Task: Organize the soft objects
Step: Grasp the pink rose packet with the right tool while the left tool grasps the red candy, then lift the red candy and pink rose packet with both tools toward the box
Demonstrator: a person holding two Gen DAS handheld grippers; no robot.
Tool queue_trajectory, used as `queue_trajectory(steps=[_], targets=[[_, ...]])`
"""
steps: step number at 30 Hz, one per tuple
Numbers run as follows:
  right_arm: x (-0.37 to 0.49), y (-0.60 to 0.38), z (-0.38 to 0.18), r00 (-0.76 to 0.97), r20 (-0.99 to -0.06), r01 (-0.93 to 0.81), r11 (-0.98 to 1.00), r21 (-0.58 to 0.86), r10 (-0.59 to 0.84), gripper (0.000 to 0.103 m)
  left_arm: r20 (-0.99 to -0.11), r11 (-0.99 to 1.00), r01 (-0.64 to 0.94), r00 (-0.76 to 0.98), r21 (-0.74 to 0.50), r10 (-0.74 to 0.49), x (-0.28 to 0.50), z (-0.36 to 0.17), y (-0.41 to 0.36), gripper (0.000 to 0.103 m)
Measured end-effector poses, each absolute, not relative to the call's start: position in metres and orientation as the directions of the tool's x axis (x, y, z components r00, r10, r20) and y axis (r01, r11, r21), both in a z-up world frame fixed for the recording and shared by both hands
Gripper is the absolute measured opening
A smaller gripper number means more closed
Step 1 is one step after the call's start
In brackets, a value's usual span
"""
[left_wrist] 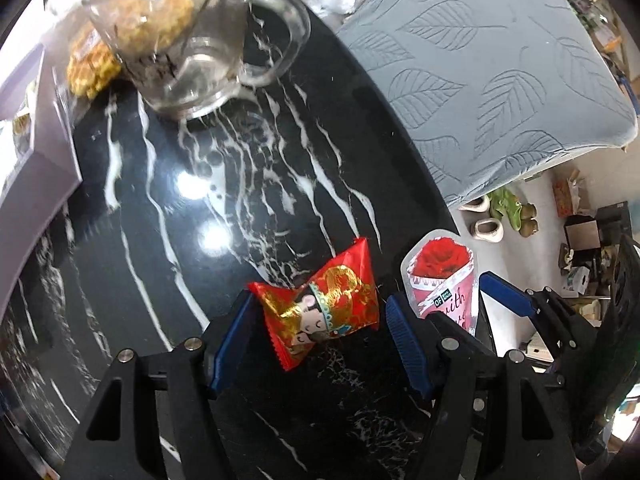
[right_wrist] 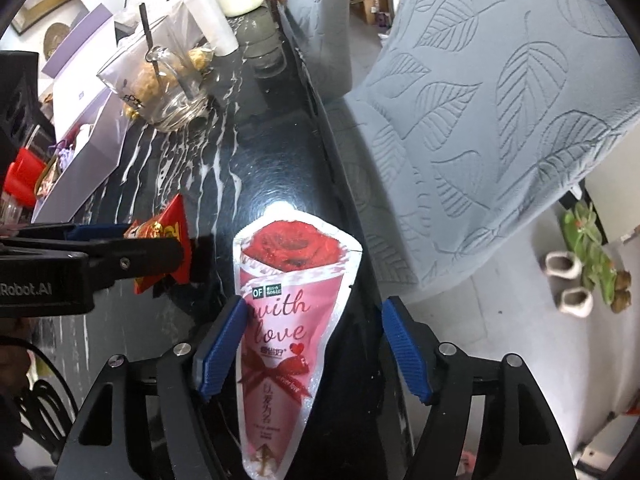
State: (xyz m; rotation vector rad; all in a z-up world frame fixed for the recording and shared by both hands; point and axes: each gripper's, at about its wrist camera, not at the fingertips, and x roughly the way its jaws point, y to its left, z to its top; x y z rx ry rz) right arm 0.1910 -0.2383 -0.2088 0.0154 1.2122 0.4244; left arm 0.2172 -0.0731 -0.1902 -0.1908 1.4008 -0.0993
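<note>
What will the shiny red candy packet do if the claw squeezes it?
The red candy packet looks puffed like a little pillow, so it would probably squash and crinkle. Its foil looks glossy, so it might slip on the polished black table. It seems light, so it could skid away.

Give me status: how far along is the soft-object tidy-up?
Done: nothing visibly sorted yet. In hand: left gripper straddles the red-and-gold foil snack packet, one pad touching; right gripper is open around the pink cone-shaped rose pouch. Both lie flat on the black marble table. Left: gripping, lifting and placing both.
</note>
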Motion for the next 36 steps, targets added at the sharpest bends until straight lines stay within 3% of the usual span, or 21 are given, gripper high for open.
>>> queue_trajectory(steps=[4,12,16,20,23,27,29,36], targets=[[0.191,-0.238,-0.213,0.271,-0.907,-0.334,0.915,0.227,0.323,0.076,-0.974,0.980,-0.061,0.142,-0.188,-0.178,0.218,-0.200,-0.076,0.067],[0.192,-0.251,-0.218,0.253,-0.898,-0.290,0.914,0.284,0.359,0.073,-0.979,0.989,-0.055,0.156,-0.141,-0.131,0.225,-0.202,-0.085,0.067],[0.194,-0.262,-0.217,0.261,-0.890,-0.234,0.919,0.316,0.373,0.061,-0.979,0.987,-0.058,0.148,-0.149,-0.139,0.227,-0.203,-0.092,0.066],[0.193,-0.274,-0.215,0.279,-0.881,-0.193,0.921,0.338,0.381,0.045,-0.971,0.980,-0.065,0.160,-0.187,-0.175,0.223,-0.203,-0.093,0.056],[0.191,-0.278,-0.208,0.316,-0.871,-0.219,0.922,0.319,0.376,0.018,-0.969,0.981,-0.045,0.172,-0.188,-0.178,0.222,-0.204,-0.097,0.052],[0.191,-0.279,-0.206,0.311,-0.867,-0.213,0.917,0.336,0.390,0.017,-0.962,0.977,-0.030,0.187,-0.210,-0.201,0.222,-0.204,-0.102,0.049],[0.190,-0.281,-0.205,0.315,-0.866,-0.201,0.919,0.340,0.389,0.010,-0.961,0.978,-0.014,0.188,-0.209,-0.203,0.222,-0.205,-0.104,0.049],[0.186,-0.293,-0.204,0.324,-0.869,-0.145,0.927,0.346,0.375,0.010,-0.955,0.975,0.013,0.200,-0.220,-0.218,0.220,-0.199,-0.108,0.049]])
